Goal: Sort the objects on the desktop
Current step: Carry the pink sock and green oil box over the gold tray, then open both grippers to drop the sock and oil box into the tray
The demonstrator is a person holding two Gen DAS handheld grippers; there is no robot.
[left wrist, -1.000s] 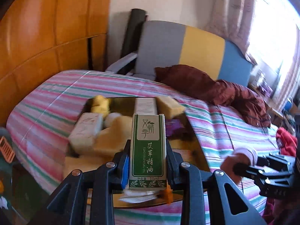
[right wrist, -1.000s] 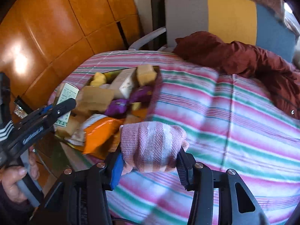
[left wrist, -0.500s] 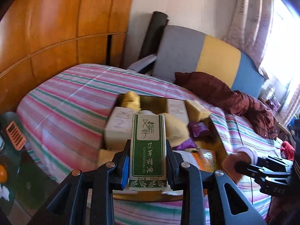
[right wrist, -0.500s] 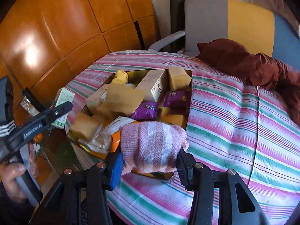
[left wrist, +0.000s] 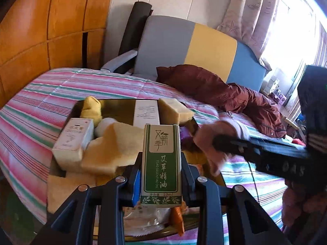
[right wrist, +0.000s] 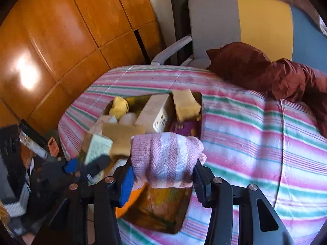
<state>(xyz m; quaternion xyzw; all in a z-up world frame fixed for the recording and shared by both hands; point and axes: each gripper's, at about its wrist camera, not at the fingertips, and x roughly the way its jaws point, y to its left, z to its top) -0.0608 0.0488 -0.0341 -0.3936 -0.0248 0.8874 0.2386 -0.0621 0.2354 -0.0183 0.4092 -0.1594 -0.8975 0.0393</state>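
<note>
My left gripper (left wrist: 161,175) is shut on a green and white essential oil box (left wrist: 161,163), held upright above the near end of a dark tray (left wrist: 114,105) on the striped bed. My right gripper (right wrist: 163,173) is shut on a pink and white knitted cloth (right wrist: 165,159), over the tray's (right wrist: 201,106) near right part. In the left wrist view the right gripper (left wrist: 216,143) reaches in from the right with the cloth (left wrist: 214,134). In the right wrist view the left gripper (right wrist: 90,163) with the box (right wrist: 96,149) is at the lower left.
The tray holds yellow sponges (left wrist: 114,149), white boxes (left wrist: 73,138), a purple packet (right wrist: 184,127) and an orange packet (right wrist: 132,196). A maroon jacket (left wrist: 235,98) lies on the striped bedspread (right wrist: 255,143). A grey, yellow and blue chair (left wrist: 194,47) and wooden panels (right wrist: 71,30) stand behind.
Both grippers have come closer together over the tray. The right gripper with the cloth has swung left toward the tray's middle. The left gripper has moved closer to the tray. Both grips are unchanged.
</note>
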